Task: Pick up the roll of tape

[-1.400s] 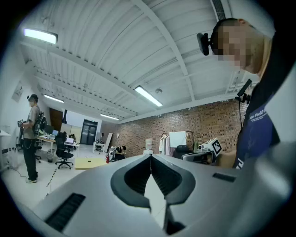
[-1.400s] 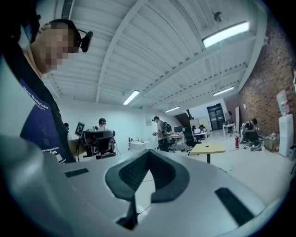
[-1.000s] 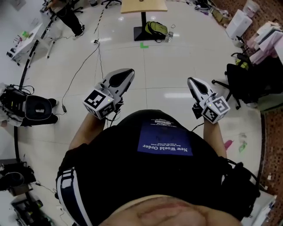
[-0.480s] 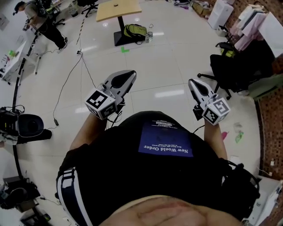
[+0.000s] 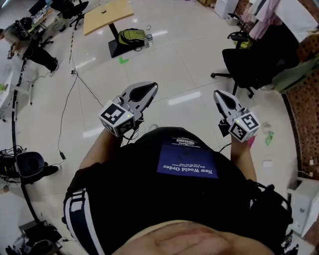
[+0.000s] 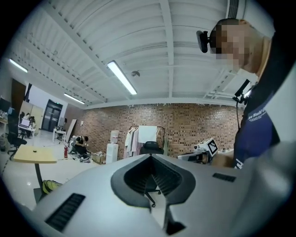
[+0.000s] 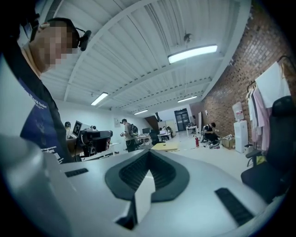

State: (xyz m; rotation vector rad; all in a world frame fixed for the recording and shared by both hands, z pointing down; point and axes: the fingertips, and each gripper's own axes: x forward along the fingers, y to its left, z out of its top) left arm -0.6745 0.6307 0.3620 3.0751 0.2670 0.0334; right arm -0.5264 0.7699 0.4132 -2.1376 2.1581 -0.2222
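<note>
Pale tiled floor [image 5: 189, 64]: open walkway, nothing of the task lying on it as far as these views reach

Person's black shirt [image 5: 149, 199]: fills the lower head view. Blue chest print [image 5: 188, 163] taken as landmark

Black office chair [image 5: 246, 64]: well beyond the print, off to the right, pushed clear of the walkway

Wood-topped bench [image 5: 107, 12]: far beyond the print, to the left; green backpack [image 5: 132, 36] parked against its foot

Left gripper [image 5: 151, 86]: just left of the print and ahead of it, held level at waist height. Jaws closed, tips met, nothing between them

Right gripper [image 5: 218, 93]: just right of the print, same level carry. Jaws closed and empty too

Judgement: both tools are tucked near the body, pointing out over the floor, which reads as a carrying posture and not a reach. The pick-up looks not yet begun

Roll of tape: in no view, neither on the floor round the print nor in either jaws. Whereabouts cannot be told

Writing: print reads "New World Order", upside down to the head camera; the smaller lines are too fine to read. Marker cubes [image 5: 117, 117] carry black-and-white squares only, no words
</note>
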